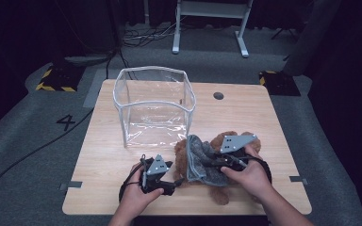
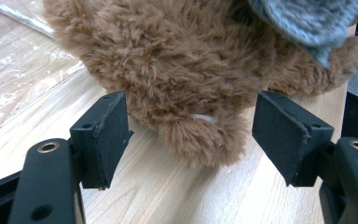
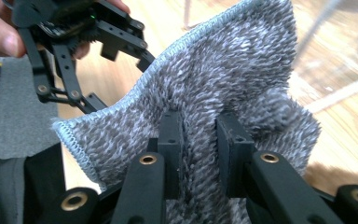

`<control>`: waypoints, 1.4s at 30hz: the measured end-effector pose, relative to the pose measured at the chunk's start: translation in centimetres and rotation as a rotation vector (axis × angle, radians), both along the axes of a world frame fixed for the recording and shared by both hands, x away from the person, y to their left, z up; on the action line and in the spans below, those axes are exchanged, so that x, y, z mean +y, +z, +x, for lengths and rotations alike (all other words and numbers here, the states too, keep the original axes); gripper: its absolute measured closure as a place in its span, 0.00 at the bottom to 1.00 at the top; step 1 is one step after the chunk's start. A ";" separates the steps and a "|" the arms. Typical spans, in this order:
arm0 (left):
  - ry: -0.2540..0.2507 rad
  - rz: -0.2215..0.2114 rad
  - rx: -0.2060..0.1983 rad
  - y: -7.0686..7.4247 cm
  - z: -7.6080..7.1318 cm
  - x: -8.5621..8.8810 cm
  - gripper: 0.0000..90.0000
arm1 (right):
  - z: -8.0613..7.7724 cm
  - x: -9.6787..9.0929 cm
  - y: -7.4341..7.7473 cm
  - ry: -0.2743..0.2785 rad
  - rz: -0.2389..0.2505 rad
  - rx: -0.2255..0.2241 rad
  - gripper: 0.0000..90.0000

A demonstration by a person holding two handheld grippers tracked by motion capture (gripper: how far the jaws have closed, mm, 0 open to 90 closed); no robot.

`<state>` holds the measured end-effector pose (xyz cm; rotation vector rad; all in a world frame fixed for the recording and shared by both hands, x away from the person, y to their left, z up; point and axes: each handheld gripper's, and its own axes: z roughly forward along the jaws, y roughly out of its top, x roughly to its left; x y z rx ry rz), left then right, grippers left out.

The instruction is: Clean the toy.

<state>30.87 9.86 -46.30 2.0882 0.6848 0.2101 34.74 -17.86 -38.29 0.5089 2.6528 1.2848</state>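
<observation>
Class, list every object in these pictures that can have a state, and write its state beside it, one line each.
Left claw: open, jaws either side of the plush toy's foot, not yet closed.
Right claw: shut on the grey cloth.
Grey cloth: pinched, lifted and draped over the toy.
Brown plush toy: lying on the table, partly covered.
Clear plastic bin: upright, top open, empty.
Wooden table: bears all of these.
</observation>
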 end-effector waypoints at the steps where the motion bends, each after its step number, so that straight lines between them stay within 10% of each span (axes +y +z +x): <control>1: -0.005 -0.002 0.000 0.0 0.1 -0.1 0.30 | 0.0 -0.4 0.0 -0.007 -0.001 0.001 0.82; 42: -0.050 0.018 0.027 -0.7 1.6 -3.4 0.35 | -0.8 -15.0 -1.1 -0.343 -0.010 0.022 0.82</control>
